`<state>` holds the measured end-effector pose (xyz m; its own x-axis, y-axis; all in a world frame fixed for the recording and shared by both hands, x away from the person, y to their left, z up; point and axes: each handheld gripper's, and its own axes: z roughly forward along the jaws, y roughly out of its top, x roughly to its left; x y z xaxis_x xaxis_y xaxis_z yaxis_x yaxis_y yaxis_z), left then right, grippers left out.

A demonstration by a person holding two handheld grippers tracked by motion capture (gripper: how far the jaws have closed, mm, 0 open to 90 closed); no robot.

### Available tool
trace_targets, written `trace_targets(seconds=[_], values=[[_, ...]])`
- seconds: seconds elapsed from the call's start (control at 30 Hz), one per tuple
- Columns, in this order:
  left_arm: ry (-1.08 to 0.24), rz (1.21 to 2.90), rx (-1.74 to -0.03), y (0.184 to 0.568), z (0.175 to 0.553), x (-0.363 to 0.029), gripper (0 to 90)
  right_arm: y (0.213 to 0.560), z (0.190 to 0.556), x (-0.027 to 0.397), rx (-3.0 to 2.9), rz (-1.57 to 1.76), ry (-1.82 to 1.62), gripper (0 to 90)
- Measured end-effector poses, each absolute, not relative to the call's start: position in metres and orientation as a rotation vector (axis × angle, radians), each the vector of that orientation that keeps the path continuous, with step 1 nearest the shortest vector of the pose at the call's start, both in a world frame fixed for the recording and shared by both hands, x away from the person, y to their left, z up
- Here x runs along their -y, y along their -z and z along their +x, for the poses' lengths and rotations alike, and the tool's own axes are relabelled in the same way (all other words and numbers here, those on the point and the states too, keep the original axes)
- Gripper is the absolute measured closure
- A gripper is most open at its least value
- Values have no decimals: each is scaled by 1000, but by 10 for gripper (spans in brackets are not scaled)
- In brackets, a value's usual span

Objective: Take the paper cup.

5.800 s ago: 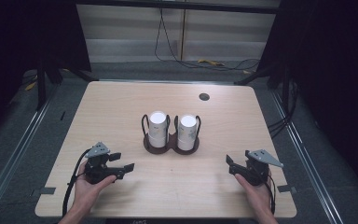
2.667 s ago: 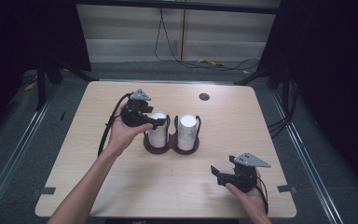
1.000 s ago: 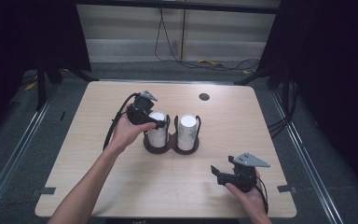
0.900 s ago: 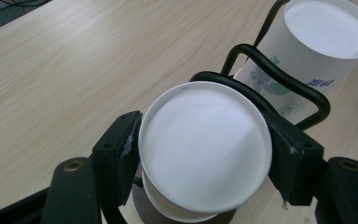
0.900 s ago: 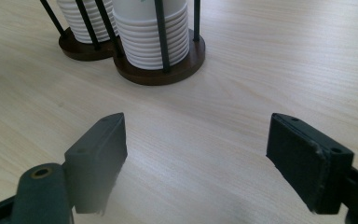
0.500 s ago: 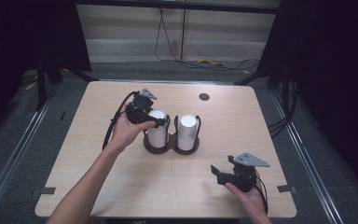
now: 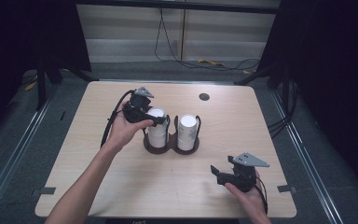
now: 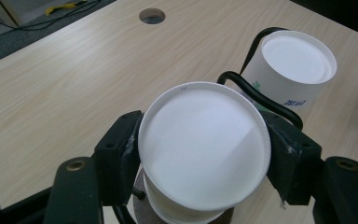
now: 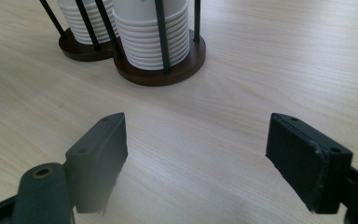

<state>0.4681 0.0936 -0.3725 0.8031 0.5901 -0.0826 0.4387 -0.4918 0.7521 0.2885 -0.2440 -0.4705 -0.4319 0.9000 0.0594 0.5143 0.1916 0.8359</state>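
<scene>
a: i had the left gripper (image 7: 154, 119) up at the cup rack (image 7: 171, 145) in the middle of the table (image 7: 98, 186). its jaws had just been closing, and they sat pressed on either side of the top cup (image 8: 204, 151) of the left stack.

b: was that a real grip?

a: it was. in the left gripper view both black pads touched the cup's rim, one on each side, with the white bottom of the upturned cup facing the camera.

b: and the other stack?

a: the second stack of cups (image 7: 187, 132) stood upright just beside it, in its own ring of the rack, with black wire posts around both.

b: where was your other hand?

a: the right gripper (image 7: 224, 176) was low at the near right part of the table, well apart from the rack. its jaws stood apart with bare wood between them, pointing toward the rack.
</scene>
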Motion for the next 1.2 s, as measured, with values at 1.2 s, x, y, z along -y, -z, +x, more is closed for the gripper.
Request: trace_targets(seconds=[1.2], values=[[-205,1966,-715,346,457,-126,358,471,289,244,-2014,1333,-1154,199]])
